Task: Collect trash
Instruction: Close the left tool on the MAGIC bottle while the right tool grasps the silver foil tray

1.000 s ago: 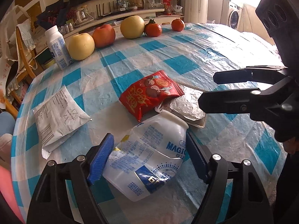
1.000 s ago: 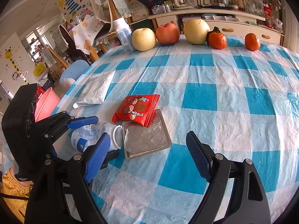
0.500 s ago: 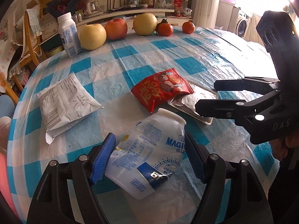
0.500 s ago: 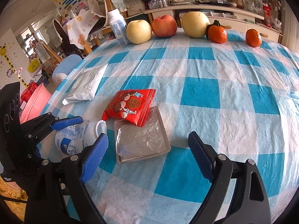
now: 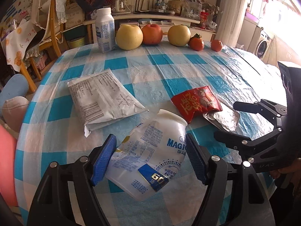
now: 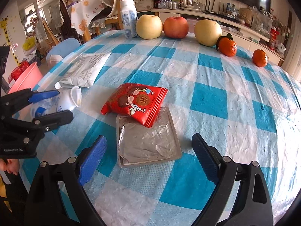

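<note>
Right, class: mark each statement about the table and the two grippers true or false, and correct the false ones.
1. The left gripper is shut on the crushed white bottle. True.
2. The right gripper holds the red snack packet. False: it is open and holds nothing.
3. The red snack packet lies partly on the silver foil tray. True.
4. The upright milk bottle stands between the two oranges. False: it stands beside the yellow apple.
5. The grey pouch lies flat on the checked tablecloth. True.
</note>
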Motion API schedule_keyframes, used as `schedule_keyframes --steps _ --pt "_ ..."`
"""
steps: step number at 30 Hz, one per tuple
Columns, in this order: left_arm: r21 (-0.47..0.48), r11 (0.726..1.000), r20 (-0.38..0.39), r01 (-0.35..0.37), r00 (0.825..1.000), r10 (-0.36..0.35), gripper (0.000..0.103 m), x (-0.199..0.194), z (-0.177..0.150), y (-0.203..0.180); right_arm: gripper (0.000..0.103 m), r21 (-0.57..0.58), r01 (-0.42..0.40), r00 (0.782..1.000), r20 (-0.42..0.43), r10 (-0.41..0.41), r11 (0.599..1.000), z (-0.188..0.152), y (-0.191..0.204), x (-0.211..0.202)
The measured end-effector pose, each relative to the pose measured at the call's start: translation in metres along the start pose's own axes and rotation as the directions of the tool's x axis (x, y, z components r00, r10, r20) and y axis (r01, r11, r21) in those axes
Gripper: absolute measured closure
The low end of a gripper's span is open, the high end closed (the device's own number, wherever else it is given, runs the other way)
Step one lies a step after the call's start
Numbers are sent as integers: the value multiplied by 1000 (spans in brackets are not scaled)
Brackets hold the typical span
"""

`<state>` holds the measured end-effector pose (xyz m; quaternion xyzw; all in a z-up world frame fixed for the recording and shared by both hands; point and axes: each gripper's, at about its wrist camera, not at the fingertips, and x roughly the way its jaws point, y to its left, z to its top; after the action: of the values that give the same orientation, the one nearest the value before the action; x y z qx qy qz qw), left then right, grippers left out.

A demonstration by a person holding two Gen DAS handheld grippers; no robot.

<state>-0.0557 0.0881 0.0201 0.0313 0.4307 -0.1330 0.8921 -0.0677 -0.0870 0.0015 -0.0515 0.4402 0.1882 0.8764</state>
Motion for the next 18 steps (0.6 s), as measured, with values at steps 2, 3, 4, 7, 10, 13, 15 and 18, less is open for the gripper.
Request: schedule_keyframes --steps 2,3,4,7,10,13,15,18 --pt "-13 1000 11 -7 1000 7 29 -3 1 4 11 -14 16 1000 -6 -17 1000 0 2 2" --pt "-17 1000 16 -14 1000 15 29 -5 2 5 11 -20 25 1000 -9 -25 999 1 4 3" --pt "-17 1000 21 -27 999 27 29 -7 2 7 11 -28 34 999 -12 -35 999 1 5 3" --pt "-17 998 33 -56 998 57 29 -11 2 12 11 -38 45 999 -15 -46 998 1 7 4" --pt "-29 997 44 -74 996 75 29 -16 3 17 12 -41 49 999 -15 -50 998 1 7 4" --pt "-36 995 53 -90 994 92 29 -20 3 22 19 -51 42 999 -14 -43 998 1 10 3" --pt "-41 994 58 -100 993 102 29 -22 3 25 26 -63 33 999 -14 -34 997 1 13 1" --pt "-39 992 66 -117 991 119 29 -25 3 27 37 -80 23 1000 -13 -24 997 0 19 -1"
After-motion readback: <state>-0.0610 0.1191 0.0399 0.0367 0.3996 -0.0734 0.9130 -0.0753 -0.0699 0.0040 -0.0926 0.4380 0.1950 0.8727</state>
